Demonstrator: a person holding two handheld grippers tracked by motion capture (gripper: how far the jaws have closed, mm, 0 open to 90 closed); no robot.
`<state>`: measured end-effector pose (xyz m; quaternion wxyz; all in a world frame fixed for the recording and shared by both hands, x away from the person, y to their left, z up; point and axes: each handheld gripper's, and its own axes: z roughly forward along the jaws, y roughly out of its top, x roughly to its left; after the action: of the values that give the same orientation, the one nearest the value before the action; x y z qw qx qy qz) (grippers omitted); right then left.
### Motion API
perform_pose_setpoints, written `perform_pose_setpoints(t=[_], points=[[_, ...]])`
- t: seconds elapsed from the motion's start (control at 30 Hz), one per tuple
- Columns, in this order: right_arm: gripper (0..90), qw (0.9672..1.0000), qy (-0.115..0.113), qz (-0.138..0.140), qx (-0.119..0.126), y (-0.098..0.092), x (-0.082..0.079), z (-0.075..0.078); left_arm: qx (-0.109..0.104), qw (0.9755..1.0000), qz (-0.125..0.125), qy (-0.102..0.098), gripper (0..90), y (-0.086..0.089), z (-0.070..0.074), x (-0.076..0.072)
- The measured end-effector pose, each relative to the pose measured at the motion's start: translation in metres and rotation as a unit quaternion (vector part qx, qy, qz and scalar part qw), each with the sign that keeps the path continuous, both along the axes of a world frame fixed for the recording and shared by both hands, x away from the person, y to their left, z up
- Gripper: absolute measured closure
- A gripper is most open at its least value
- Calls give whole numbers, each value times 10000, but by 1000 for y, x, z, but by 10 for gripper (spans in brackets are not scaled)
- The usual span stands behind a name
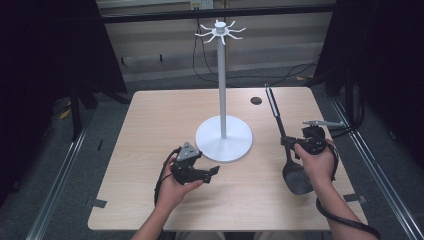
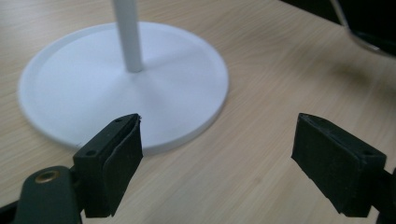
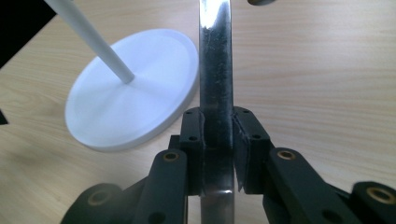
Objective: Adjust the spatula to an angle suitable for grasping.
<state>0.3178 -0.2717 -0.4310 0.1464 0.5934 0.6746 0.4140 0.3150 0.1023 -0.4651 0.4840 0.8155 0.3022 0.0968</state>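
The right tongs (image 1: 300,146) grip the metal handle of a black ladle (image 1: 296,177), its bowl near the counter (image 1: 150,115) edge. The left tongs (image 2: 219,154) stand wide and empty beside the white rack (image 1: 223,142). The carrying step is probably in hand; next, the handle's end must meet a hook (image 1: 235,37) up top.

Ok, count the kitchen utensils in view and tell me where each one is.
1. A black utensil with a long metal handle, clamped in the right gripper at the table's right side, right of the white stand.
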Motion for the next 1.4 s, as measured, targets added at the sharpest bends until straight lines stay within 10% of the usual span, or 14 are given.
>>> perform_pose_setpoints(t=[0.47,1.4], points=[[756,9974,-639,104,329,20,-14,15,-990,9933,-471,360,253,-70,19,-4],[756,9918,-1149,408,375,68,-22,31,-1462,9875,-343,473,566,-116,28,4]])
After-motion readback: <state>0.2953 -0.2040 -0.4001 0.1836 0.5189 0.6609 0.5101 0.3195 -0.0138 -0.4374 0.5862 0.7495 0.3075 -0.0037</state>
